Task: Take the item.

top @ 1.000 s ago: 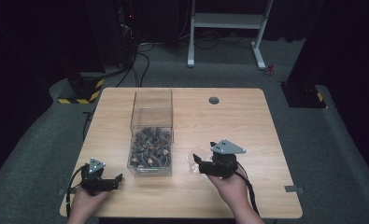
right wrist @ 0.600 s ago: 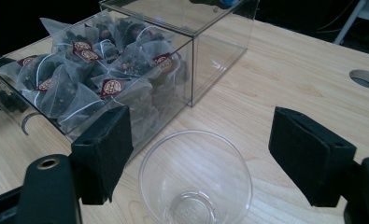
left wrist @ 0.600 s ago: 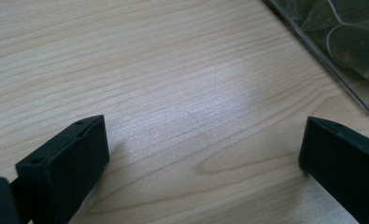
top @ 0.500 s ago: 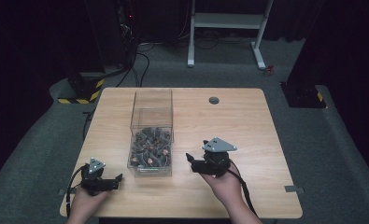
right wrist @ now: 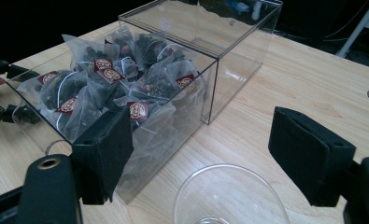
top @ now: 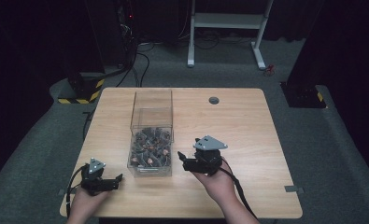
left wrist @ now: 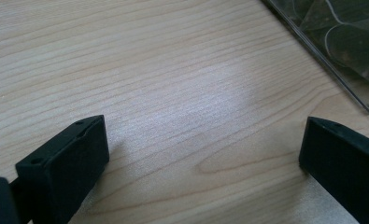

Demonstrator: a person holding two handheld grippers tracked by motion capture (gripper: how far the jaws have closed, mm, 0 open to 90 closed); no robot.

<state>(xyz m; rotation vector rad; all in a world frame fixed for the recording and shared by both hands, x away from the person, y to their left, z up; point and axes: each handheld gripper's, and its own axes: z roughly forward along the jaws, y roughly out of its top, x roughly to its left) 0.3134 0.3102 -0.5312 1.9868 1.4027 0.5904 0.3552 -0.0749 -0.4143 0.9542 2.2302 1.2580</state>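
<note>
A clear plastic box [top: 152, 100] stands left of the table's middle, its near half packed with tea bags [top: 149, 144]. My right gripper [top: 182, 160] hovers just right of the box's near corner, pointing left. In the right gripper view its jaws [right wrist: 201, 126] stand wide apart, the box [right wrist: 210, 60] and tea bags [right wrist: 121, 79] just beyond them. The rim of a clear glass [right wrist: 229, 166] lies low between the jaws, with no pad seen touching it. My left gripper [top: 116, 182] rests near the front left, open [left wrist: 205, 144] over bare wood, the box's corner [left wrist: 341, 37] beyond it.
A round cable hole [top: 214, 100] sits at the table's [top: 247, 140] far side. On the grey floor beyond stand a white metal frame [top: 229, 21] and a yellow-and-black striped base [top: 79, 91]. The table's right half is bare wood.
My right gripper has moved left toward the box's near corner, over the spot where the glass showed. The left gripper has stayed put.
</note>
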